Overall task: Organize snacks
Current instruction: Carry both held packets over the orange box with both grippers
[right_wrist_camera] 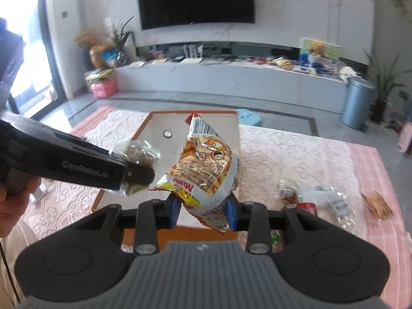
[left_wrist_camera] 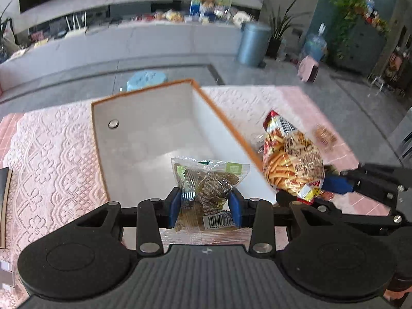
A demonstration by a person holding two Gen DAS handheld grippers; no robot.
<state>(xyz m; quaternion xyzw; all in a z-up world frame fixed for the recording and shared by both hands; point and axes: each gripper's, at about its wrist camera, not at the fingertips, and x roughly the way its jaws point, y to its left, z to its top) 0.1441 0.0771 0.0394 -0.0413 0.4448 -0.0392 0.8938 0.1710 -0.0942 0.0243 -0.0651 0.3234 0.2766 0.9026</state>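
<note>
Pink lace-patterned cloth (left_wrist_camera: 56, 154) over a low table, with a white open box edged in orange (left_wrist_camera: 144, 139) set on it; pale media console and dark screen behind.

Left gripper (left_wrist_camera: 206, 206): blue pads partly closed, pinching a clear crinkled packet of brownish-green snack (left_wrist_camera: 206, 180) by its lower half, barcode label just below the pads. Packet lifted above the box's near end, not touching the white floor.

Right gripper (right_wrist_camera: 202, 212): blue pads partly closed on the lower corner of a red-and-yellow foil bag of stick-shaped snacks (right_wrist_camera: 206, 164), crumpled, barcode end uppermost, tilted. Bag raised over the box's near right rim, just beside the left gripper's packet but apart from it.

Farther right on the cloth, loose: a heap of clear wrapped snacks (right_wrist_camera: 319, 195) and a brown waffle-like biscuit (right_wrist_camera: 377, 203). Round metal stud (left_wrist_camera: 113, 123) on the box's inner wall.
</note>
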